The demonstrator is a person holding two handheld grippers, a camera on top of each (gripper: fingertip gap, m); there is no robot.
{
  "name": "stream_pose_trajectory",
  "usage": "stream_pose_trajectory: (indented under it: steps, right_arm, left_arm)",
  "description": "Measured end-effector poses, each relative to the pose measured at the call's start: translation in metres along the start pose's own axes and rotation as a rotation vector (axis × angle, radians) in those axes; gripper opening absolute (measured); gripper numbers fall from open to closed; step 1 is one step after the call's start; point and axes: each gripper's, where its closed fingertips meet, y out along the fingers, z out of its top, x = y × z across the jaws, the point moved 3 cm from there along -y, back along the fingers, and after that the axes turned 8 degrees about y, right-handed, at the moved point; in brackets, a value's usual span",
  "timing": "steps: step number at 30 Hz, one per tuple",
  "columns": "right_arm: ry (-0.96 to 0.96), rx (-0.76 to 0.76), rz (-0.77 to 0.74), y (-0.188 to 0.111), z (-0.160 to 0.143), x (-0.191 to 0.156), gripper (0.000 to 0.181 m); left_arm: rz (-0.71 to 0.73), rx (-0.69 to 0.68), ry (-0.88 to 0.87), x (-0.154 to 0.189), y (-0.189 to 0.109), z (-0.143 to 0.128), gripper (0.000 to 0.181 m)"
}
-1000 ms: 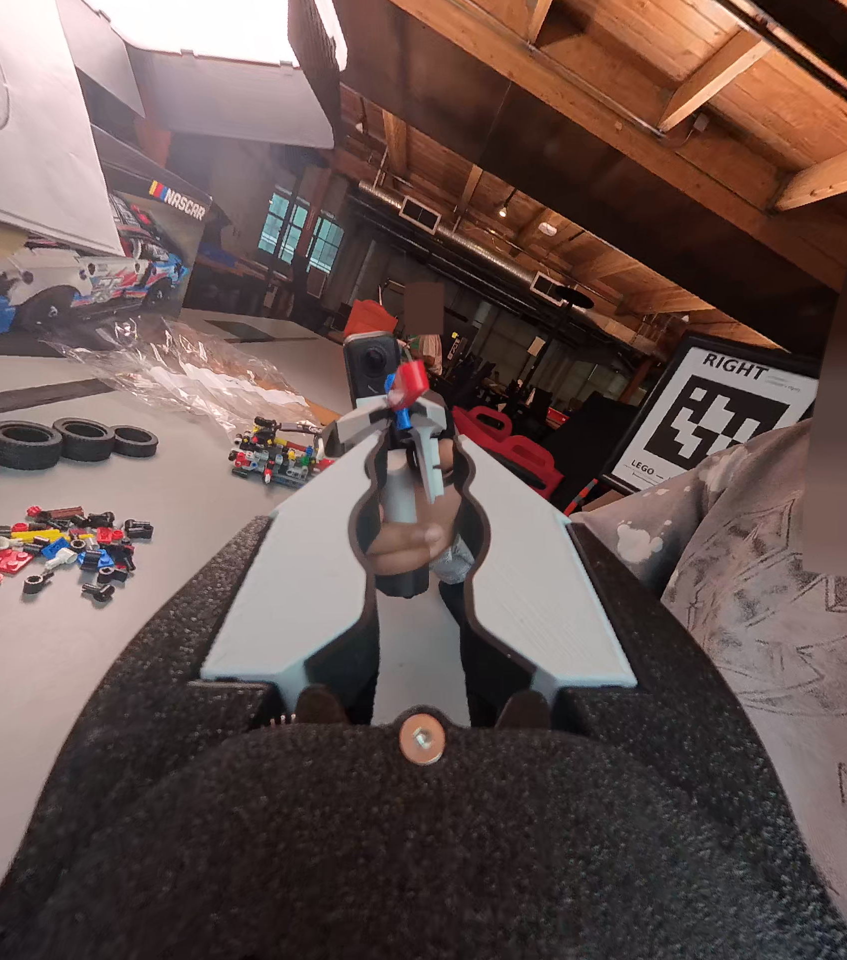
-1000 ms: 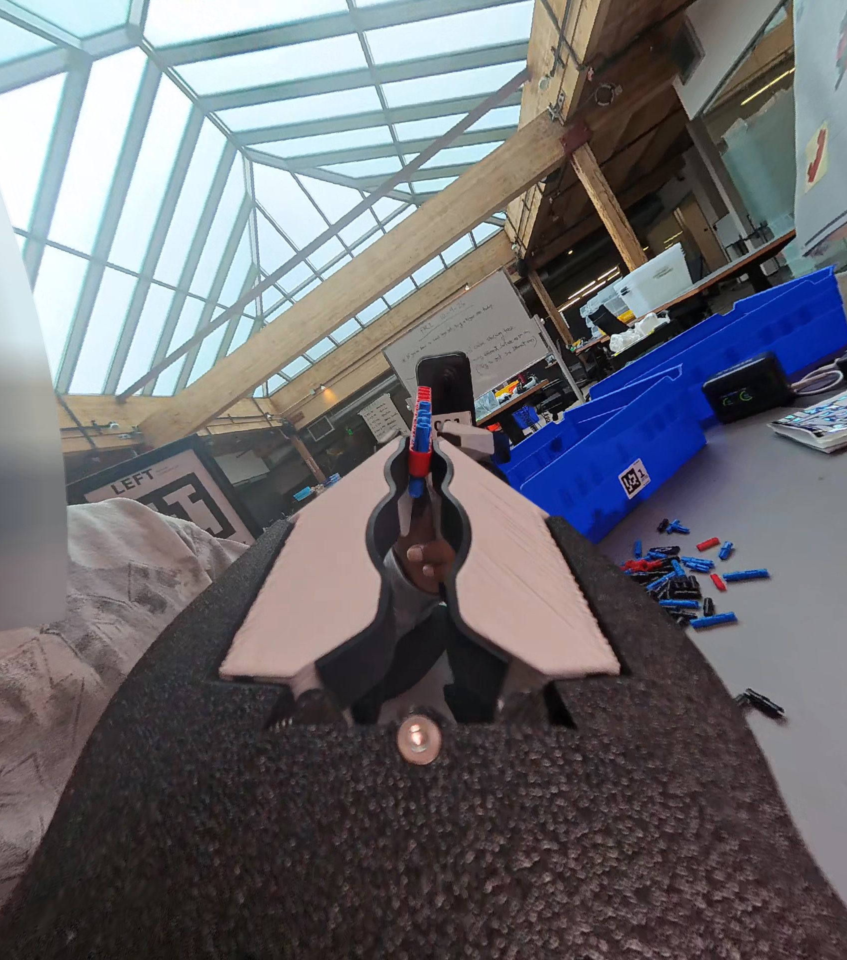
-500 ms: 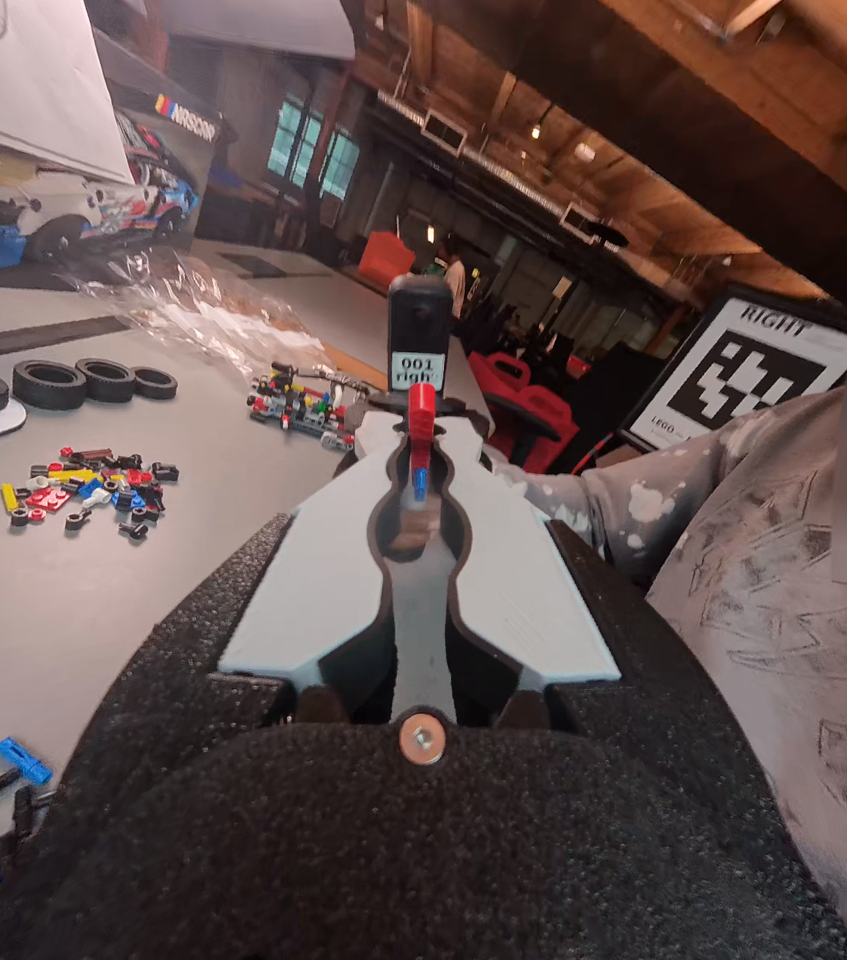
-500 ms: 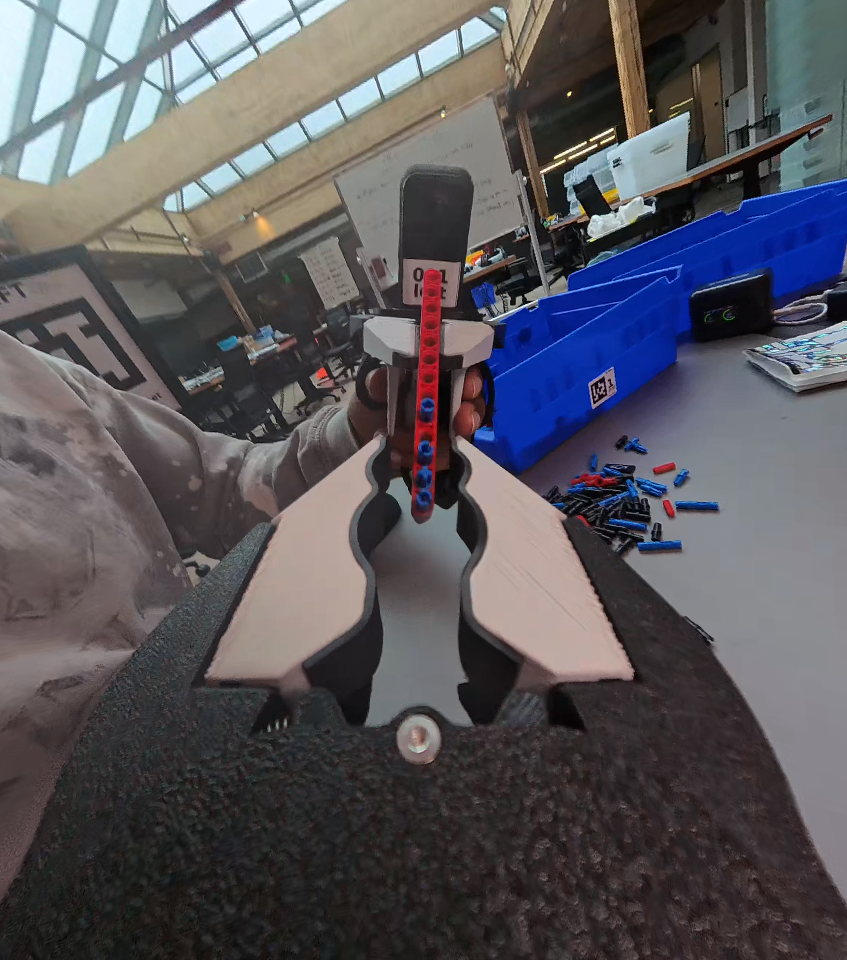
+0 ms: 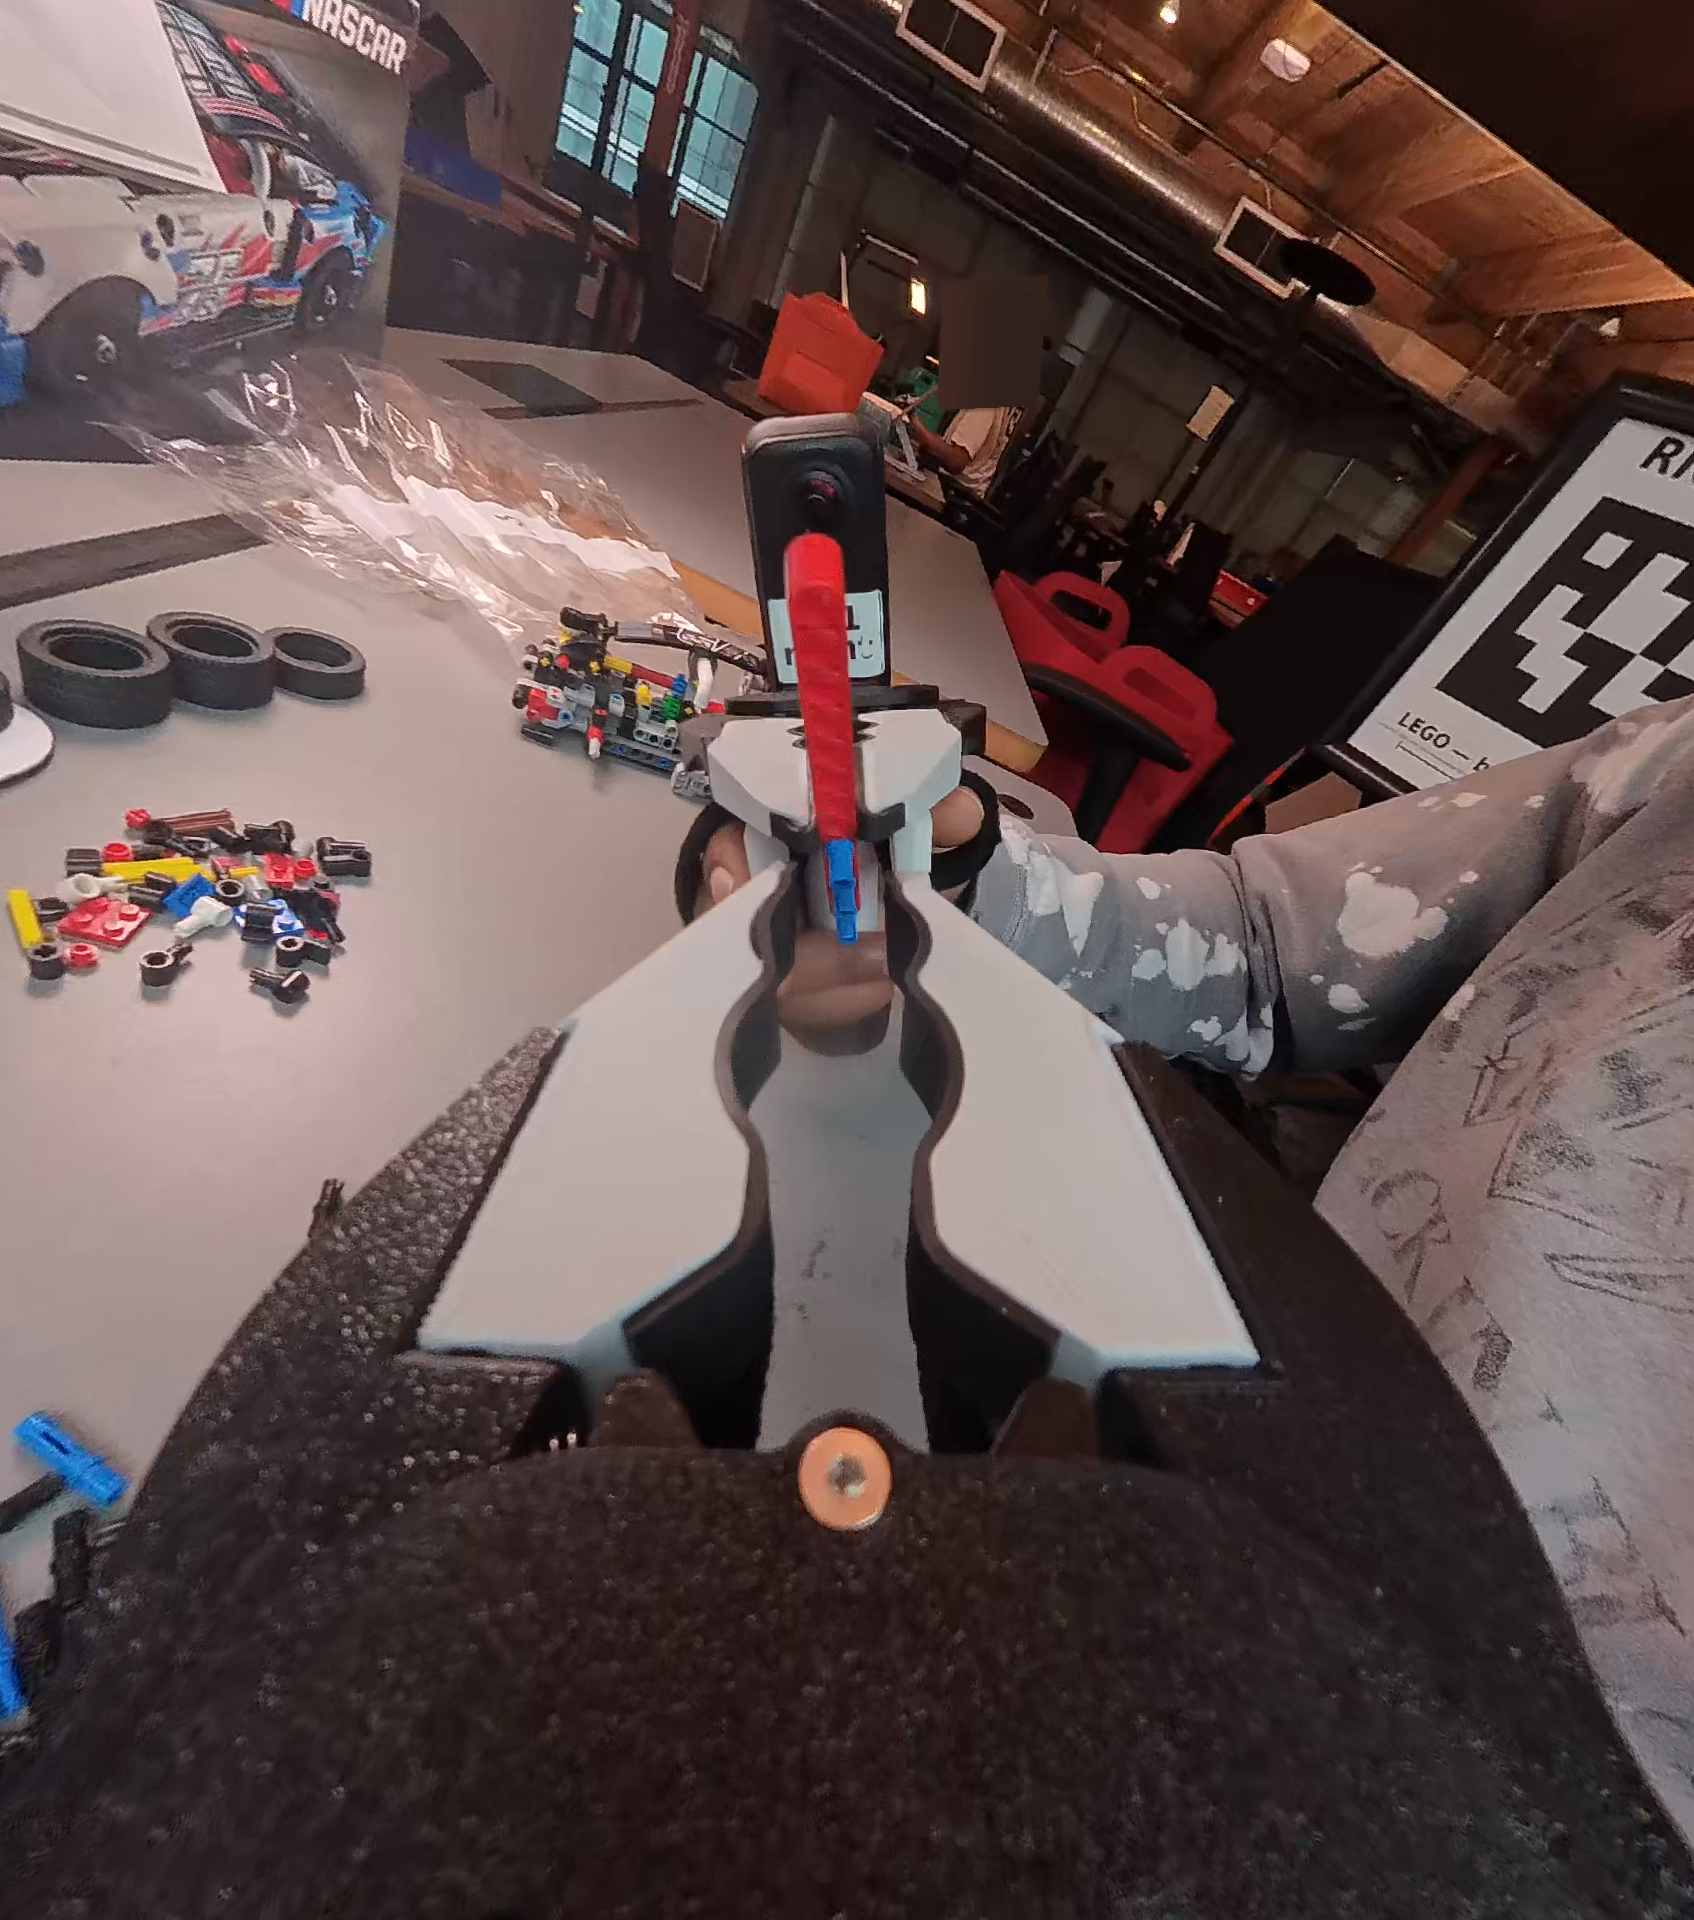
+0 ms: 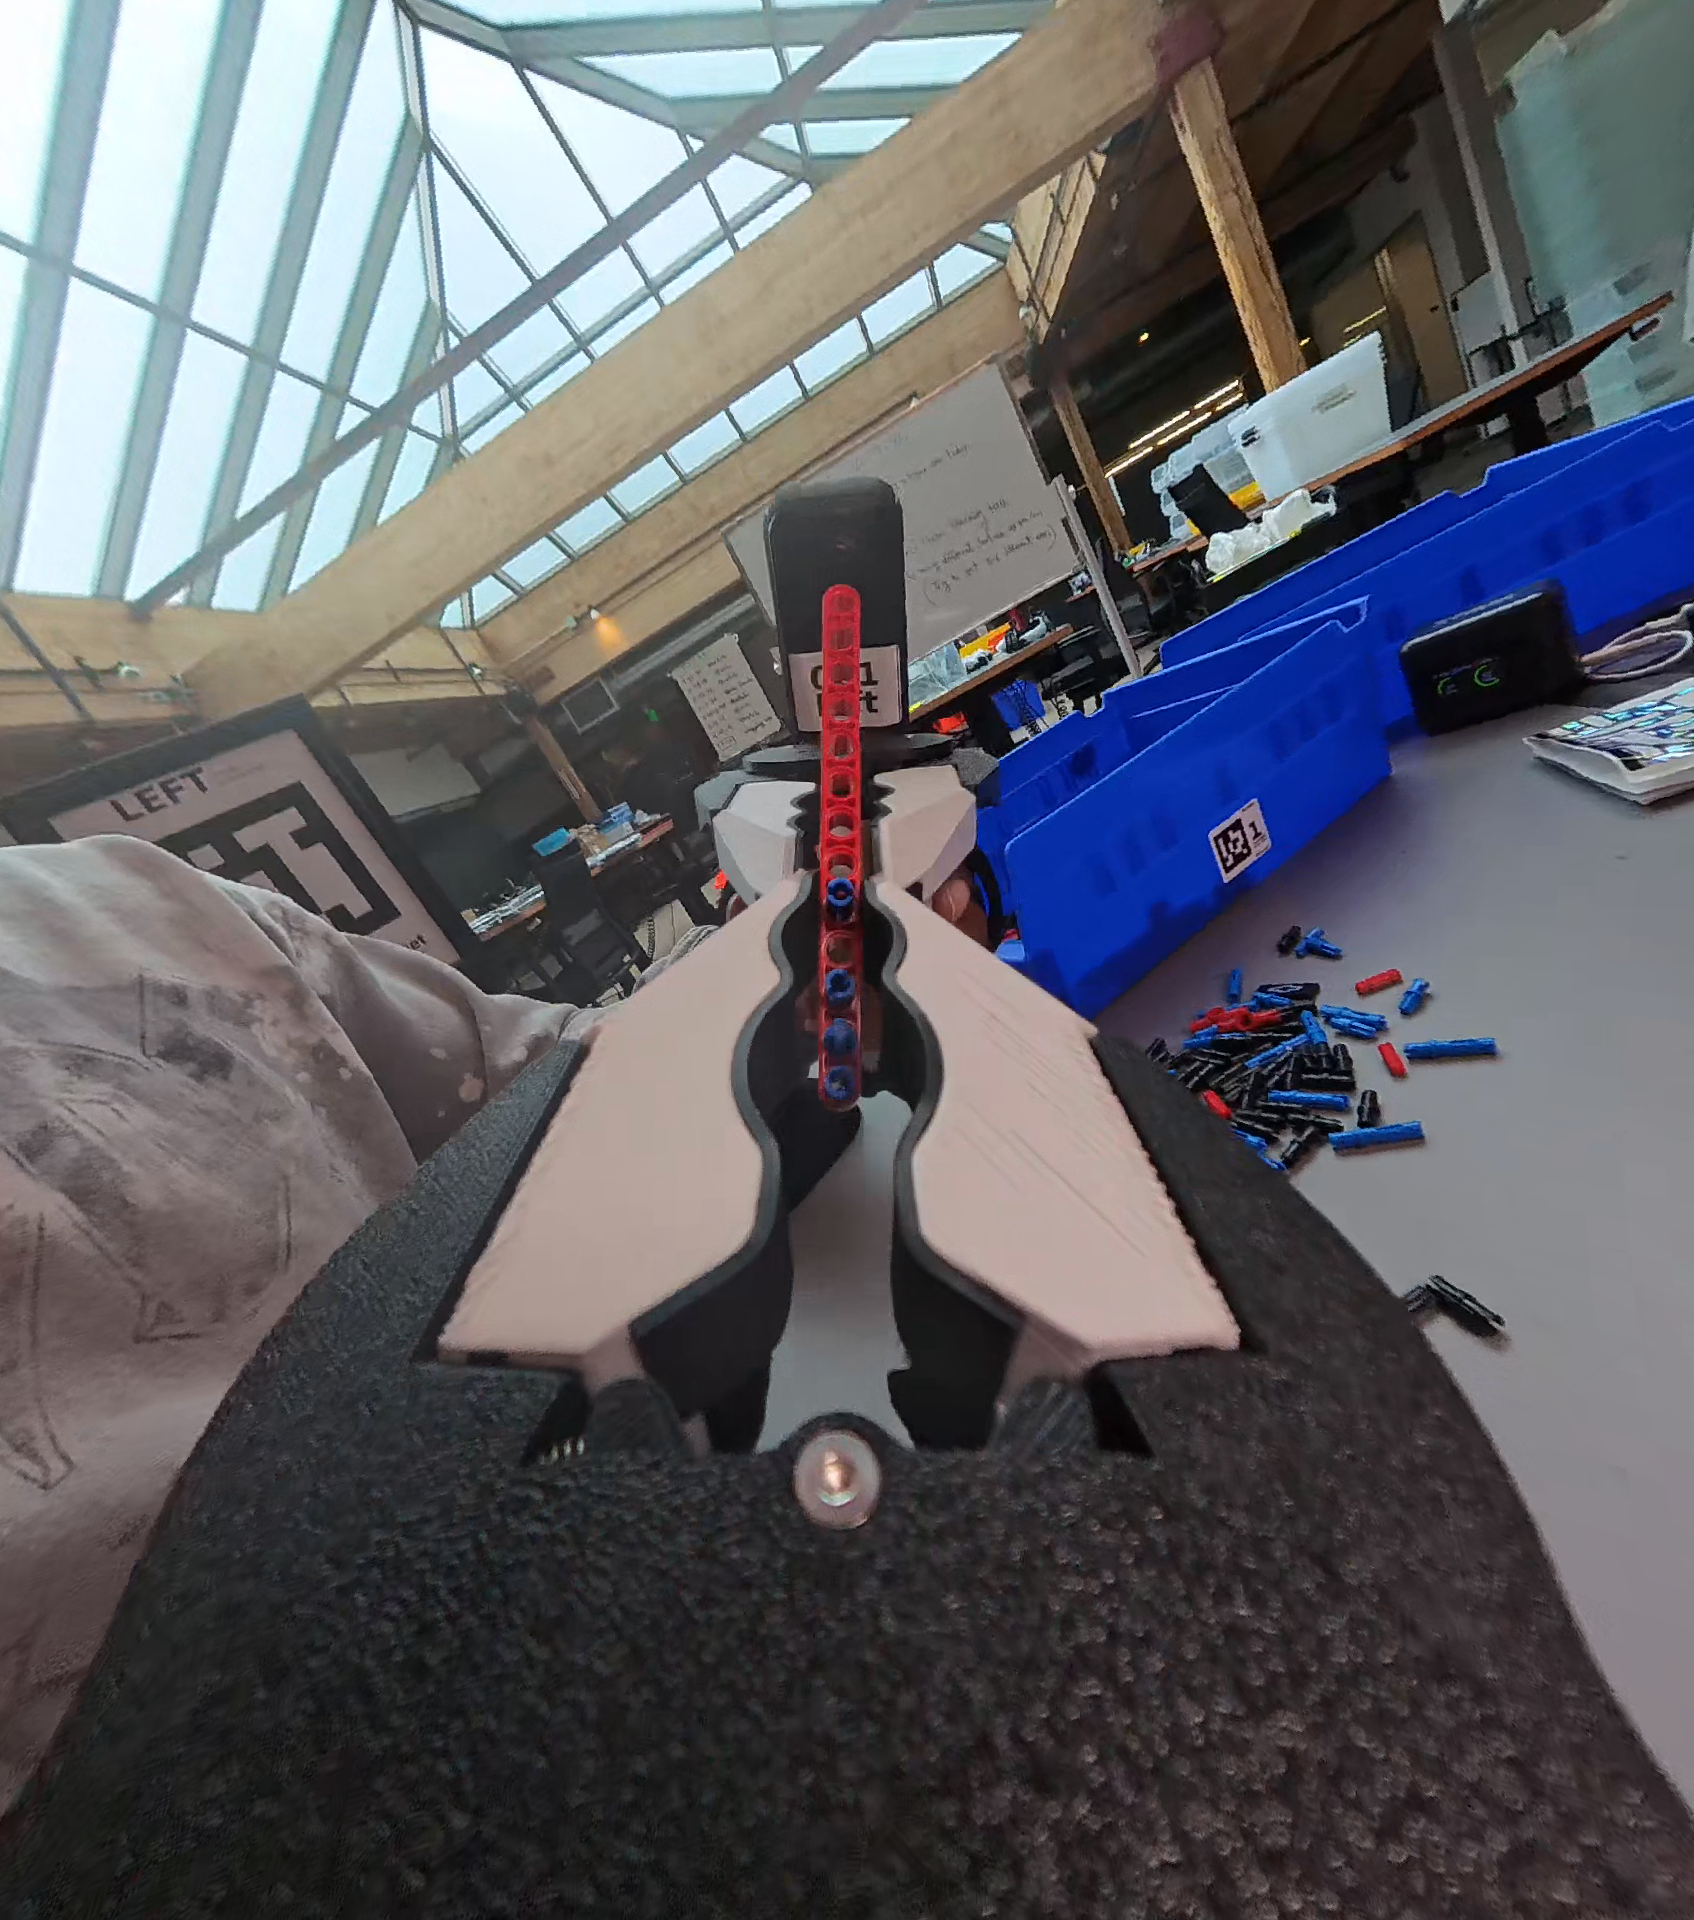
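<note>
Several blue bins (image 6: 1186,831), contents hidden | right gripper (image 6: 840,896) clamps red beam (image 6: 840,727) | left gripper (image 5: 840,881) pinches blue pin (image 5: 842,902)

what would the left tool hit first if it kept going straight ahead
Most likely the red beam, held upright in the right tool facing it. The blue pin gripped by the left tool looks almost against it, though depth is hard to judge.
</note>
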Motion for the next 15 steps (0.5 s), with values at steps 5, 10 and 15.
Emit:
stream_pose_trajectory:
  steps: [5,10,15]
  right_arm:
    - [-0.001,0.011,-0.033,0.0038,-0.0023,0.0039,0.007]
    - [-0.068,-0.003,-0.071,0.0035,-0.0017,0.0049,0.006]
    - [-0.069,0.032,-0.021,0.0037,0.0048,-0.0033,0.005]
  left_arm:
    - [0.009,0.004,-0.055,-0.0037,0.0063,-0.0054,0.003]
    - [0.009,0.005,-0.088,-0.0064,0.0059,-0.0062,0.002]
    - [0.019,0.000,-0.037,-0.0009,0.0059,0.0028,0.001]
